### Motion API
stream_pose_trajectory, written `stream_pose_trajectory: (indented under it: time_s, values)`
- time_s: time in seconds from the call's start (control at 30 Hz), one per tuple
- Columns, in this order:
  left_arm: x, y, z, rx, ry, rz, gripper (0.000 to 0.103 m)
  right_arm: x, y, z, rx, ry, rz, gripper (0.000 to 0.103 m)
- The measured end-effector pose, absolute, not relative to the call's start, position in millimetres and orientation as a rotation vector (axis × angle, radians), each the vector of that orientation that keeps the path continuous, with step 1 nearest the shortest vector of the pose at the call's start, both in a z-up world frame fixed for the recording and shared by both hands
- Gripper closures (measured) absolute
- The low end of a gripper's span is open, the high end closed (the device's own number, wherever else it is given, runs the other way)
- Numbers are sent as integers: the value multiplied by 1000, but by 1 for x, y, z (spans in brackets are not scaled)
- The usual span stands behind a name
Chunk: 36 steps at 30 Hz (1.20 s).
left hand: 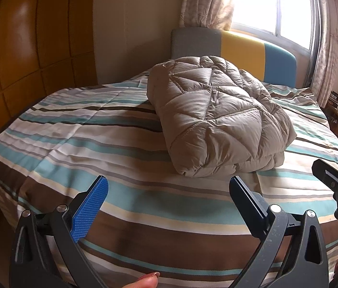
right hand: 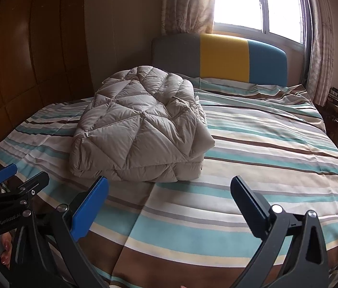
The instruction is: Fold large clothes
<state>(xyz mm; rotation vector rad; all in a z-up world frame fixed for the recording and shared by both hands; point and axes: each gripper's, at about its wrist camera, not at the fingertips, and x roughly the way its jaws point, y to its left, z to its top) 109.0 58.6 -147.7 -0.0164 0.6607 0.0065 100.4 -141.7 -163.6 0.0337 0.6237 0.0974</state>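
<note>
Folded beige quilted jacket (left hand: 216, 122) lies at frame centre on the striped bedspread (left hand: 73, 144). Left gripper (left hand: 169, 196) and right gripper (right hand: 169, 196), lower frame, both spread wide, empty, short of the jacket.

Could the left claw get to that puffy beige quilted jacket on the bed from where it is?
Probably yes. The left claw is open and empty, and only bare striped bedsheet lies between it and the folded puffy beige quilted jacket. Nothing blocks the way; the right claw sits off to the side.
</note>
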Motion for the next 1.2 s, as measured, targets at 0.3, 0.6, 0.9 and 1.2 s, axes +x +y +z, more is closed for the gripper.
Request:
stream_pose_trajectory:
  time_s: [0.3,0.6,0.9,1.2]
  values:
    - [111,58,-149,-19,669,1,3,101,-142,-165,38,628,96,2]
    - [111,55,-150,-18,669,-8,3,100,-142,-165,38,629,96,2]
    - [107,54,-148,-18,644,10,3,100,-143,-166,39,630,95,2]
    - [105,48,-148,-11,637,-20,3,103,-145,-169,58,646,92,2]
